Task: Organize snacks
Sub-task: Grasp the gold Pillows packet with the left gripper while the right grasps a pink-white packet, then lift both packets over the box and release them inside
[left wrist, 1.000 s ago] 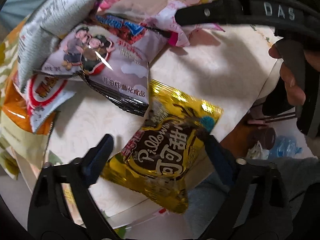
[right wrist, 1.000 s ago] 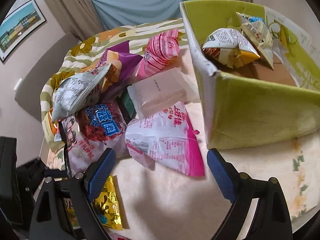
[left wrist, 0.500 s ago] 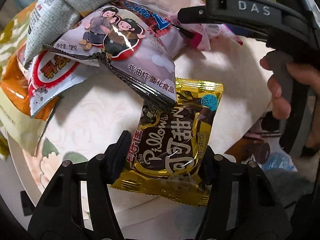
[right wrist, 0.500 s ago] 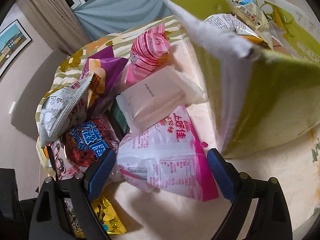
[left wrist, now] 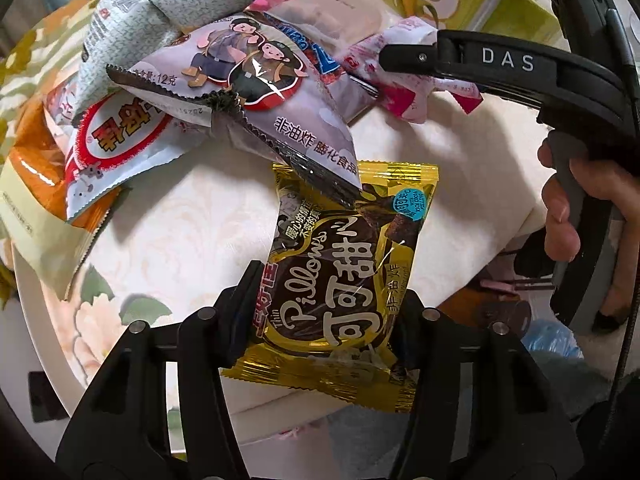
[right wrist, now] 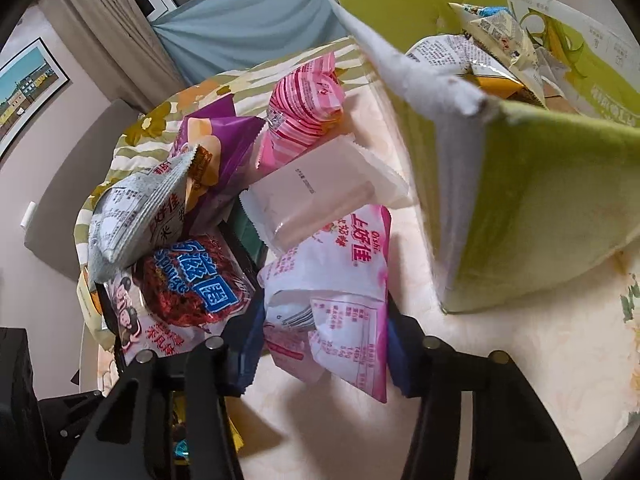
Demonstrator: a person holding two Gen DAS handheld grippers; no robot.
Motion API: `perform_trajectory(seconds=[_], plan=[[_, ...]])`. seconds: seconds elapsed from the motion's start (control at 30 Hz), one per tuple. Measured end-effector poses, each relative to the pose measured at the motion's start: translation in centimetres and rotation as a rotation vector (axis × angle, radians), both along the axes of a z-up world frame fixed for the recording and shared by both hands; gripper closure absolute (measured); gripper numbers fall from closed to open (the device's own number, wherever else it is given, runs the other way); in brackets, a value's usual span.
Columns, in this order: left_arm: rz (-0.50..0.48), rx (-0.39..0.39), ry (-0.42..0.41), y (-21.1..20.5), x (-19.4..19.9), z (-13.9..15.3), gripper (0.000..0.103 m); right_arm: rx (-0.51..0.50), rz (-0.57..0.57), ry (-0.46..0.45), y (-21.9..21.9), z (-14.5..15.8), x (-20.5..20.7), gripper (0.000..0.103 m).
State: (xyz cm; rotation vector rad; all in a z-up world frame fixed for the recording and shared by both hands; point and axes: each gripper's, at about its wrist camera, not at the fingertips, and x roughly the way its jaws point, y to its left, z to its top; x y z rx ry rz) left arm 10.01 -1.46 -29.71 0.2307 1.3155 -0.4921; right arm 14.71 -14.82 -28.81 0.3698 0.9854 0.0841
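Left wrist view: the left gripper (left wrist: 326, 308), wide apart a second ago, has clamped the gold cocoa packet (left wrist: 344, 276) at 6 o'clock on the bench (left wrist: 208, 216), while the right gripper (right wrist: 326, 340) has likewise pinched the pink packet (right wrist: 340, 304), so both seem ready for the green box (right wrist: 552, 200).

Gold-brown packet (left wrist: 340, 280); pink-white packet (right wrist: 336, 300); lime-green box (right wrist: 552, 200)

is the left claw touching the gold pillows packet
Touching. In the left wrist view both fingers of the left claw press against the sides of the gold Pillows packet, with no gap showing on either side.
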Motion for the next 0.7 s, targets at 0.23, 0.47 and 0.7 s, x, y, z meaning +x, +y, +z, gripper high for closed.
perform_trajectory(seconds=[0.23, 0.47, 0.7], plan=[[-0.01, -0.015, -0.02, 0.1, 0.0, 0.9, 0.053, -0.001, -0.039, -0.01, -1.0, 1.0, -2.3, 0.057], [-0.024, -0.032, -0.05, -0.2, -1.5, 2.5, 0.055, -0.007, -0.039, -0.039, -0.5, 2.6, -4.1, 0.057], [-0.035, -0.055, -0.077, 0.2, -2.4, 4.0, 0.055, -0.015, -0.05, -0.069, -0.2, 4.4, -6.0, 0.057]])
